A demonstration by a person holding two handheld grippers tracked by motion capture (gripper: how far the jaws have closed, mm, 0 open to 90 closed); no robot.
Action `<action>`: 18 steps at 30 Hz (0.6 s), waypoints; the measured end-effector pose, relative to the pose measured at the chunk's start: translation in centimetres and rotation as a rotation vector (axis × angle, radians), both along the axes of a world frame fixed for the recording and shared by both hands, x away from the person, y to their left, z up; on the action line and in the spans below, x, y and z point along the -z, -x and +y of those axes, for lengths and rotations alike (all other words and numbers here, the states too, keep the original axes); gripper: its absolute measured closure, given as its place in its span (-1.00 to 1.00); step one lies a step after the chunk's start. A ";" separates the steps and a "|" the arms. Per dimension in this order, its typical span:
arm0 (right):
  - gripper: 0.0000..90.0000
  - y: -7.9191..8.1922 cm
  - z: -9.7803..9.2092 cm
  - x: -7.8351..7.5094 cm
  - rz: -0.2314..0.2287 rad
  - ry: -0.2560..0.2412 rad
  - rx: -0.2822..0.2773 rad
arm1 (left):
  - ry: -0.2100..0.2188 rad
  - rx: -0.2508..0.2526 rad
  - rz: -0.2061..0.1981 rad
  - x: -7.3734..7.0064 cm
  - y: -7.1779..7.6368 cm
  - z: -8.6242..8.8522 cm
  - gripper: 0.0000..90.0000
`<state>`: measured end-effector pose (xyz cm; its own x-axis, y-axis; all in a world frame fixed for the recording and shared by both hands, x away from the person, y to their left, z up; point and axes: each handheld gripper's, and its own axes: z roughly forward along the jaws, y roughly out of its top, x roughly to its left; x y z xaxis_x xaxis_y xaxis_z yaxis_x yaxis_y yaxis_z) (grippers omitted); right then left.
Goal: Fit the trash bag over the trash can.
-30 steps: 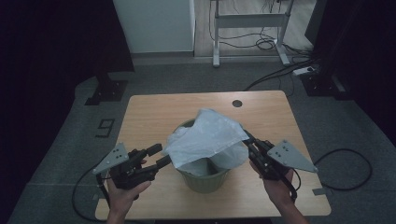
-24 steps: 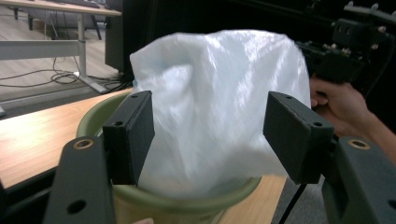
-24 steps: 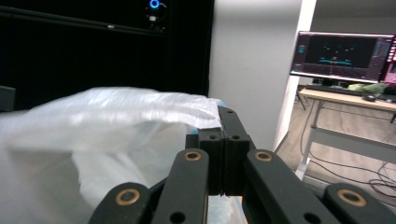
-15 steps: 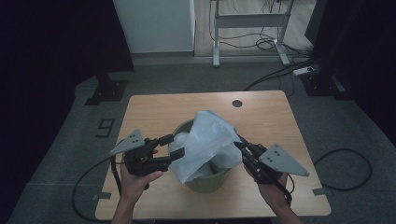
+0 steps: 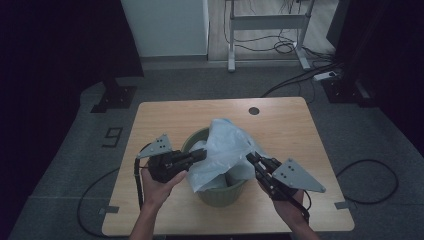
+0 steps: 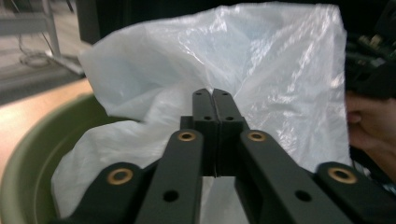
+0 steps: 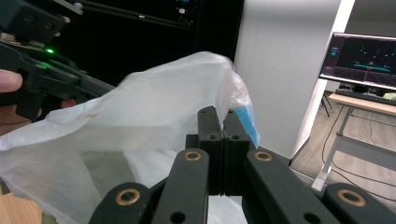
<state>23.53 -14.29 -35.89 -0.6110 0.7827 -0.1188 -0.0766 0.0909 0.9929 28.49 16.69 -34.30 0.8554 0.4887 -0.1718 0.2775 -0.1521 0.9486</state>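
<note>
The bag [image 5: 225, 150] rises out of the bin [image 5: 220, 192] at the middle of the desk [image 5: 165, 112], stretched between both tongs. The left tongs [image 5: 202, 154], at the bin's 9 o'clock rim, and the right tongs [image 5: 250, 158], at 3 o'clock, are each clamped on the bag's edge, equally near. The bag mouth's long axis runs 9 to 3 and, I judge, must spread outward over the rim.
</note>
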 end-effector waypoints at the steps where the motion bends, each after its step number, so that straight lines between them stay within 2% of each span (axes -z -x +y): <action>1: 0.94 0.0 -0.2 0.1 0.003 -0.004 0.002 | 0.017 -0.007 -0.013 0.1 0.1 0.1 0.99; 2: 0.93 0.0 -0.4 0.2 0.008 -0.010 0.003 | 0.032 -0.010 -0.024 0.1 0.3 0.3 1.00; 4: 0.74 0.2 -0.9 0.7 0.026 -0.022 0.000 | 0.071 -0.018 -0.064 0.4 0.9 0.9 1.00; 6: 0.68 0.2 -1.0 0.9 0.034 -0.029 0.004 | 0.085 -0.020 -0.071 0.5 1.0 1.2 1.00; 8: 0.47 0.4 -1.3 1.3 0.057 -0.047 -0.002 | 0.117 -0.029 -0.071 0.8 1.3 1.9 1.00; 9: 0.38 0.5 -1.4 1.3 0.061 -0.050 -0.006 | 0.124 -0.030 -0.069 0.9 1.4 2.0 1.00; 10: 0.38 0.5 -1.4 1.3 0.061 -0.050 -0.006 | 0.124 -0.030 -0.069 0.9 1.4 2.0 1.00; 11: 0.23 0.7 -1.3 1.3 0.071 -0.062 -0.012 | 0.124 -0.033 -0.072 1.0 1.4 2.1 1.00; 18: 0.18 0.5 -1.3 0.9 0.075 -0.072 -0.014 | 0.128 -0.028 -0.090 1.3 1.7 2.3 1.00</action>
<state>23.02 -15.55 -36.79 -0.6274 0.7785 -0.0161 -0.0022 0.0189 0.9998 26.84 18.96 -35.65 0.8565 0.4915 -0.1578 0.1931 -0.0216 0.9809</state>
